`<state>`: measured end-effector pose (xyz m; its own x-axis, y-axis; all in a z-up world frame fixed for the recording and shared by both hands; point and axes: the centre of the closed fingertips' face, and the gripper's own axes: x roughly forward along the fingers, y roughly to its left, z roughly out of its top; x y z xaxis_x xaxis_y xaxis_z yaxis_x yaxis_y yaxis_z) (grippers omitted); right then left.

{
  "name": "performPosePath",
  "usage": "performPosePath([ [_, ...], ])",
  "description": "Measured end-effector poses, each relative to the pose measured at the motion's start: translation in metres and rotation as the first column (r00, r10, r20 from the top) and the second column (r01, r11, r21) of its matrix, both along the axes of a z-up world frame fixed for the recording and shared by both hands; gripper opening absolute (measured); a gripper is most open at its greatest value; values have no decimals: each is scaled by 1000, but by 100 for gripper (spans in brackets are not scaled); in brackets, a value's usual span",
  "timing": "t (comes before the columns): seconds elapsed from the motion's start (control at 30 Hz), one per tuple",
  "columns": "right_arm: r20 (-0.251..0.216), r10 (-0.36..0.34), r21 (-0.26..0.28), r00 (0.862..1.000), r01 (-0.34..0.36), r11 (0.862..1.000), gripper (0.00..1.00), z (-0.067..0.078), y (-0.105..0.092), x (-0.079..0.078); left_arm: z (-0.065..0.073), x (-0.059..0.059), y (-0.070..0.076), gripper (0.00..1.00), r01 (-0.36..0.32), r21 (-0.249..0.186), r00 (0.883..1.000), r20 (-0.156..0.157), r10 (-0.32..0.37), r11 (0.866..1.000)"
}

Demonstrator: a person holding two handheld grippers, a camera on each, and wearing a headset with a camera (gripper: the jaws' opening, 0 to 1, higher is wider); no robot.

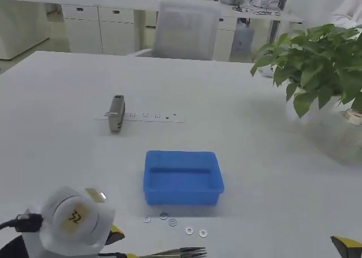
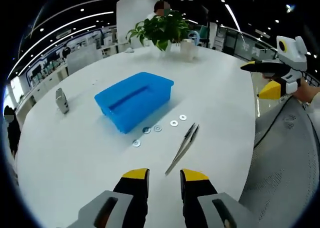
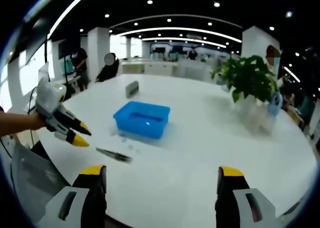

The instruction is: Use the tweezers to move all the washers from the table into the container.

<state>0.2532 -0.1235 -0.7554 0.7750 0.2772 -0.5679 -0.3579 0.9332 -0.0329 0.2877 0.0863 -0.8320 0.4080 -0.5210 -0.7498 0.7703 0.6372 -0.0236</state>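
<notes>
Five washers [image 2: 158,128] lie in a row on the table [image 2: 215,88] just beside the blue container [image 2: 134,99] — the tweezers [image 2: 183,147] lie flat near them. The left gripper [image 2: 165,180] sits behind the tweezers, jaws slightly apart and empty; the right gripper [image 3: 162,180] is spread wide, holding nothing

Our left tool [image 2: 165,177] has its jaws a little apart, gripping nothing; our right tool [image 3: 161,174] has them spread wide, also empty.
</notes>
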Motion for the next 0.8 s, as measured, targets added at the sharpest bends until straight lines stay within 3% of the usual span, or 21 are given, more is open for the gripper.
performPosePath([
  [0.1, -10, 1, 1, 1000, -1, 1000, 90, -1, 0, -1, -7, 0, -2, 13, 44, 38, 999, 0, -44, 998],
  [0.3, -11, -2, 0, 1000, 2, 1000, 90, 0, -1, -2, -22, -1, -7, 11, 98, 69, 995, -24, -97, 993],
  [0.43, -13, 1, 4, 1000, 0, 1000, 90, 0, 1, -1, -34, -1, -4, 5, 131, 129, 991, -37, -127, 983],
  [0.6, -25, 13, 2, 1000, -13, 1000, 89, -2, 4, -2, -31, 3, -5, 2, 138, 121, 990, -29, -136, 983],
  [0.8, -31, 32, 1, 999, -32, 999, 89, -3, 9, -1, -33, 2, -10, 0, 185, 132, 983, -19, -184, 974],
])
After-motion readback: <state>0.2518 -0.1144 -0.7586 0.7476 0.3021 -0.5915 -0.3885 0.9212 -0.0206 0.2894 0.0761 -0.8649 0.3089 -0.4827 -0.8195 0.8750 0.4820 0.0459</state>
